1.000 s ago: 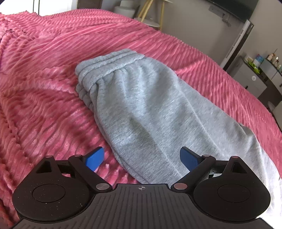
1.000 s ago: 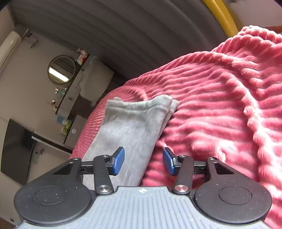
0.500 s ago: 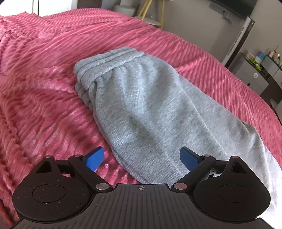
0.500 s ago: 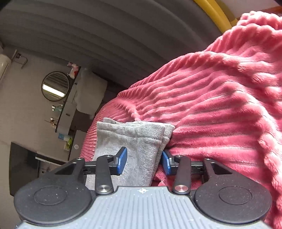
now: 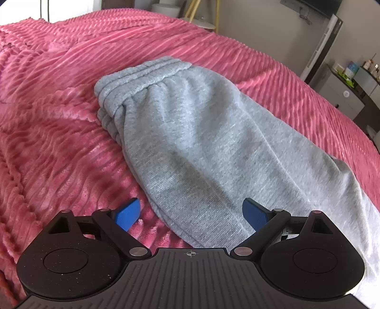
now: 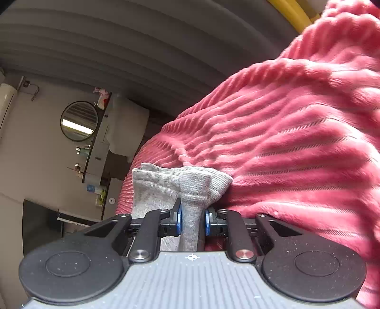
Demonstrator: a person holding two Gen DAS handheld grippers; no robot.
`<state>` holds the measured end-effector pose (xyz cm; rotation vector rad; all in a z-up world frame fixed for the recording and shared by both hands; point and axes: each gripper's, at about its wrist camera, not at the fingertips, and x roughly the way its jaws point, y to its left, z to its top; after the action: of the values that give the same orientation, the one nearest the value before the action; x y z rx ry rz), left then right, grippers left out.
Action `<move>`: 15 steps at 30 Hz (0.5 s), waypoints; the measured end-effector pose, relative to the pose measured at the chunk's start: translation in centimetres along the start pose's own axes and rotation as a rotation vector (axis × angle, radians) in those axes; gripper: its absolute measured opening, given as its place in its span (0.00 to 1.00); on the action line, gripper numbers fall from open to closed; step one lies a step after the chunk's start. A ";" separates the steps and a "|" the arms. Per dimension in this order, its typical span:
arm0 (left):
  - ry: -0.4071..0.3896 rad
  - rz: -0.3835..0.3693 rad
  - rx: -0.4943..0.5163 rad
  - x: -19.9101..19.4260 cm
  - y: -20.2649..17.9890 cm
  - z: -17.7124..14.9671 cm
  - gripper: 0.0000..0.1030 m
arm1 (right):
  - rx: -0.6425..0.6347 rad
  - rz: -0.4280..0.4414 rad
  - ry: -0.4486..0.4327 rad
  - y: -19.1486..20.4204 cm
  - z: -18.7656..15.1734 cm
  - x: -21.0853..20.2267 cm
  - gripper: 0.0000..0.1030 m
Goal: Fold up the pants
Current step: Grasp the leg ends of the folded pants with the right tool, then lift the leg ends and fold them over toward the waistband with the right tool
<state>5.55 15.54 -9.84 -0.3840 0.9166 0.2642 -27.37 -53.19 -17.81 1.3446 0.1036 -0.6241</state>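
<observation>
The grey knit sweatpants [image 5: 204,147] lay folded lengthwise on a pink ribbed plush bedspread [image 5: 59,133], elastic waistband [image 5: 142,78] at the far end in the left wrist view, legs running toward the cam and off to the lower right. Fabric looked mostly flat w/ a few soft creases along the leg.

Left gripper [image 5: 192,215] hung over the near part of the pants, tilted down at them. Its blue-padded jaws stood wide apart w/ nothing pinched; left pad [image 5: 128,214] sat above the bedspread just beside the pants' edge, right pad [image 5: 255,217] above the grey cloth. Can't tell if either pad touched the fabric.

Right gripper [image 6: 192,219] was at the cuff end [image 6: 190,183] of the pants, low and near level w/ the bed. Its jaws had just been closing and were clamped on a bunched strip of the grey cuff fabric, which puckered between the blue pads and stuck out past them. The rest of the cuff flared to both sides above the grip, touching the bedspread on the right.

Background in the right wrist view: round wall mirror [image 6: 79,121], a grey cabinet unit [image 6: 99,154] below it, a yellow tube [image 6: 294,10] at the top edge. Left wrist view showed a white round side table w/ yellow legs [image 5: 197,12] beyond the bed, and a grey dresser w/ bottles on top [image 5: 349,90] at far right.
</observation>
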 end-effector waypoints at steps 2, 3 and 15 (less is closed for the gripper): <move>0.001 0.001 0.004 0.1 -0.1 0.0 0.94 | -0.017 -0.005 0.001 0.2 0.0 0.4 0.16; 0.002 0.000 0.005 0.1 -0.1 -0.1 0.94 | -0.027 -0.007 -0.002 0.3 0.0 0.5 0.16; 0.009 -0.007 0.014 0.1 -0.2 -0.1 0.94 | -0.073 -0.002 -0.023 0.0 -0.6 0.8 0.10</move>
<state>5.65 15.39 -9.94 -0.3757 0.9251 0.2497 -26.54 -52.89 -18.33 1.2668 0.1085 -0.6320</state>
